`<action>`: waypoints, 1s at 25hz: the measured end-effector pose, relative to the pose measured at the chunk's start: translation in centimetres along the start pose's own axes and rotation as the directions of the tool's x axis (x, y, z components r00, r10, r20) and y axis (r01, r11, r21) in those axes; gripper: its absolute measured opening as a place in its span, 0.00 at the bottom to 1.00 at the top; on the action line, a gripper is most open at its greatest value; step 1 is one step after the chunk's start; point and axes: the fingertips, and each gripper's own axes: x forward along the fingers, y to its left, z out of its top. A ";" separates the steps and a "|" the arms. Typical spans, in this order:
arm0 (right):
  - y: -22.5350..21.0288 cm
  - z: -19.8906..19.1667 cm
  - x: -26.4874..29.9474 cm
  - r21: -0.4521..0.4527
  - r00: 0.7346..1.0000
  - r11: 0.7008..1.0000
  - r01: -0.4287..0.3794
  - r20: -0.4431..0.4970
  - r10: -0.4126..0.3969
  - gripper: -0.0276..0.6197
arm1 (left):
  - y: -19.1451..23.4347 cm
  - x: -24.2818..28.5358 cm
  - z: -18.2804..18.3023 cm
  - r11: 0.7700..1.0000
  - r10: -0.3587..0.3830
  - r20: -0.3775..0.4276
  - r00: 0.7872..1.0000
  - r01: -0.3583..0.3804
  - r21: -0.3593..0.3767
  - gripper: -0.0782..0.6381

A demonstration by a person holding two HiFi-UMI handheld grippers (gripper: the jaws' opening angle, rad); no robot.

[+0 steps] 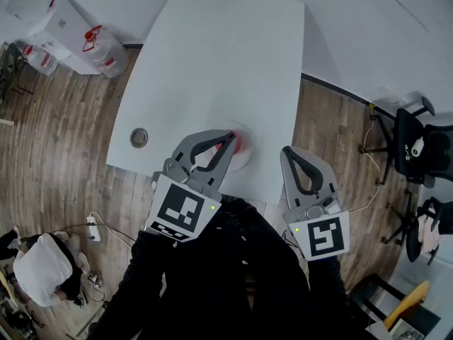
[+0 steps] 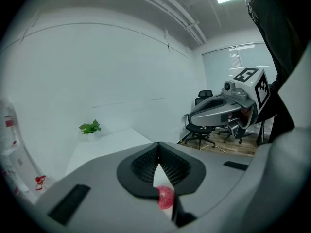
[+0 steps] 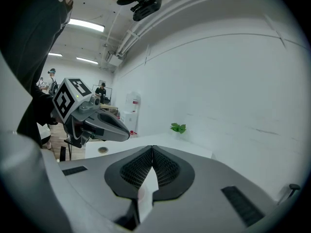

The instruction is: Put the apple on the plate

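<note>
— What lies on the table, starting from its left edge?
— A small round metal disc is set into the smooth white table near that edge. Next is the left gripper, grey plastic with black ribbed pads. Its jaws are pressed together and grip nothing.
— And the apple?
— The apple is red, round and glossy. It sits on a round white plate by the table's near edge, right beside the left gripper's tips and not between them.
— The right gripper?
— The right gripper hangs over the near right corner, its jaws also closed and empty.
— What does the head view miss?
— The left gripper view catches the apple through the slot below its meeting pads. The right gripper view shows a leafy green plant at the far edge.
</note>
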 end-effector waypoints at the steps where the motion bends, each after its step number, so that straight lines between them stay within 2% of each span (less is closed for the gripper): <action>1: 0.1 0.1 0.0 -0.004 1.000 1.000 -0.001 0.002 0.001 0.10 | -0.1 0.0 0.0 1.000 -0.001 0.000 1.000 0.001 0.002 0.13; 8: 0.2 0.1 -0.2 -0.014 1.000 1.000 -0.004 -0.005 0.004 0.10 | -0.2 -0.1 0.1 1.000 0.004 0.002 1.000 -0.004 0.005 0.13; 11: 0.3 0.1 -0.4 -0.017 1.000 1.000 -0.002 -0.008 0.002 0.10 | -0.2 -0.3 0.1 1.000 0.019 -0.004 1.000 -0.019 -0.015 0.13; 14: 0.4 0.1 -0.4 -0.022 1.000 1.000 0.000 -0.005 0.000 0.10 | -0.2 -0.3 0.0 1.000 0.010 0.003 1.000 -0.010 0.013 0.13; 25: 0.9 0.1 -0.4 -0.032 1.000 0.999 -0.008 -0.021 0.007 0.10 | 0.0 -0.6 -0.1 1.000 0.015 0.003 1.000 -0.015 0.017 0.13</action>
